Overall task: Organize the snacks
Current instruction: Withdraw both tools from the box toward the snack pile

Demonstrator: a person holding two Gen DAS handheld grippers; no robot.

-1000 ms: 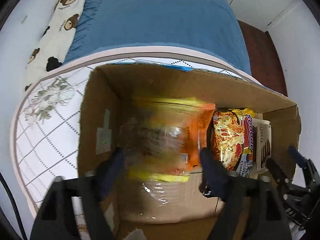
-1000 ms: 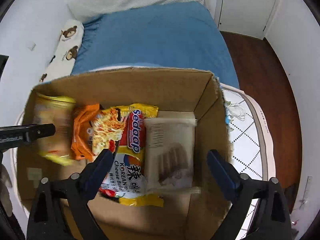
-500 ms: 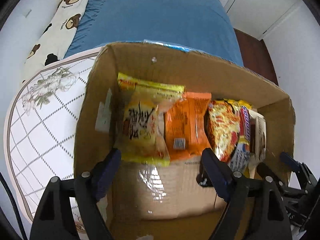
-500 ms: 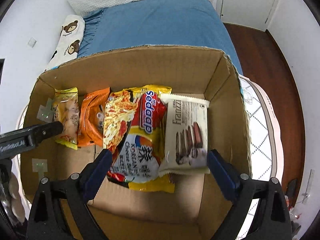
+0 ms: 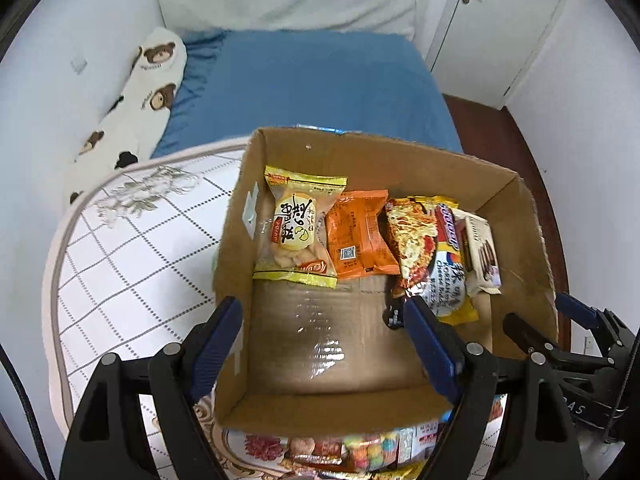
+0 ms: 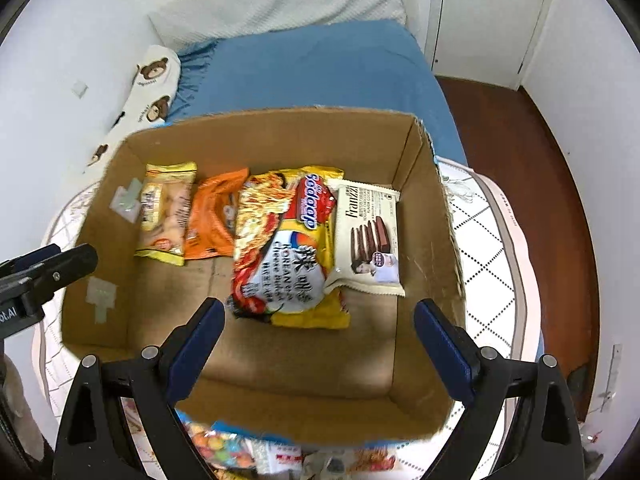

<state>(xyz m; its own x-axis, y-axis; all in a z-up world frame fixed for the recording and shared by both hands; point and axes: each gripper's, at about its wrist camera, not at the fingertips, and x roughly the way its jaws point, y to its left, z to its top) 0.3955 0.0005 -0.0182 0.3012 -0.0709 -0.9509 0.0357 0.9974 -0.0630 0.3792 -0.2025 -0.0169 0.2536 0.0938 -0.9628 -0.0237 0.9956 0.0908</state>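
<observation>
Loose snack packets [image 5: 360,452] below cardboard box [image 5: 320,416] cut by frame bottom, half-hidden behind near wall; labels unreadable. Orange packet [image 6: 212,220] blurred in right view.

My cardboard box [image 5: 516,216] is matt brown with glossy clear tape [image 5: 320,344] on its floor. The snack packets [image 6: 296,240] are shiny plastic film. My left hand-held gripper [image 5: 324,344] looks matt black plastic with blue pads [image 5: 428,344].
</observation>
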